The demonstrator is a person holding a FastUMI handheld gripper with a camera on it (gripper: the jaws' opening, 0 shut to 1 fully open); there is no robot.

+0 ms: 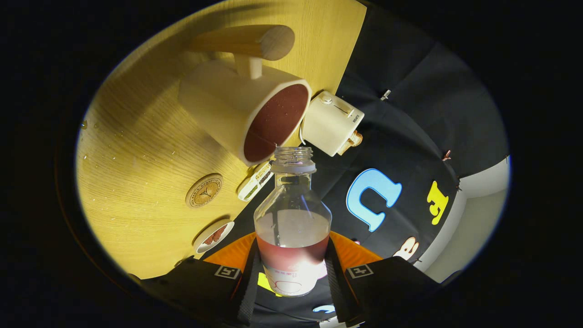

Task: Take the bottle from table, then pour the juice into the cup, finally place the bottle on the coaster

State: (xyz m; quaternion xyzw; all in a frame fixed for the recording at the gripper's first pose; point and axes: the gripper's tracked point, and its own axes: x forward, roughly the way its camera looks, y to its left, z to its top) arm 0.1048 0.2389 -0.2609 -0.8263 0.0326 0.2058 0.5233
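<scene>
From the gripper view I have the bottle [292, 218] pinched between the two fingers, both pressing on its lower body at the label, so the gripper [291, 278] is clamped on it. The bottle is uncapped and its mouth sits just beside the rim of the cup [227, 109], close to the near edge of the opening. The cup, with its wooden handle [246, 41], stands on the table [132, 150] and already holds dark red juice nearly to the brim. A band of red liquid remains low in the bottle; whether any is running out of the neck right now I cannot tell, the neck looks clear.

I judge the pour is at or near its end, with the cup about as full as it should get. The next move calls for bringing the bottle upright without dripping, then carrying it over to the round coaster [204, 190] lying on the table beside the cup, and setting it down squarely before the fingers let go
</scene>
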